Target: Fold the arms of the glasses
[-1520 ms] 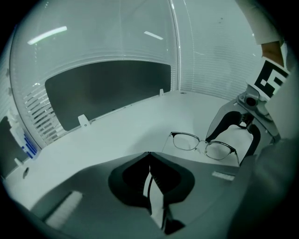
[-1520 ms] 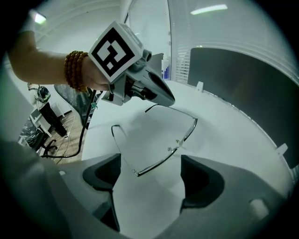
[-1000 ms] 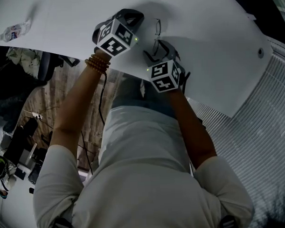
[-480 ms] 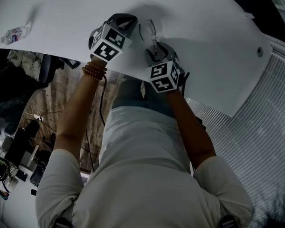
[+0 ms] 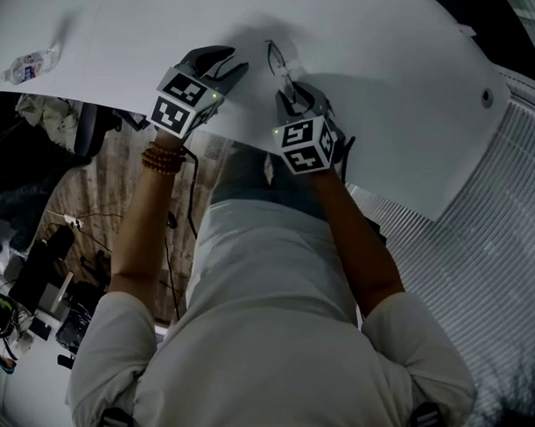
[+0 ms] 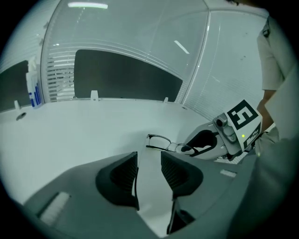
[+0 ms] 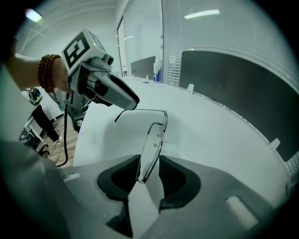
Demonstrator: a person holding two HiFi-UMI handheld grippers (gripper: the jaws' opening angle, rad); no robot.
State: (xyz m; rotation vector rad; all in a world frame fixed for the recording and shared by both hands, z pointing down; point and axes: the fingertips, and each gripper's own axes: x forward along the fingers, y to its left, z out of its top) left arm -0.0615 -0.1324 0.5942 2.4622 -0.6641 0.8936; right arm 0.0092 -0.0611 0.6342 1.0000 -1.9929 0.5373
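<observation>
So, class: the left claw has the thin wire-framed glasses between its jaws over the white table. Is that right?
No: it is the right claw, jaws closing, that has the thin wire-framed glasses between its jaws over the white table, as the right gripper view shows. The left claw, jaws opening, holds nothing.

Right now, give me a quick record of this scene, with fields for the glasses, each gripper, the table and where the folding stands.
glasses: thin wire frame, near lens standing between the right gripper's jaws
far arm: sticks out sideways from the frame, not yet folded
near arm: cannot be made out
right gripper: jaws closing on the near lens
left gripper: jaws opening, nothing between them, apart from the glasses
white table: under both grippers
</observation>
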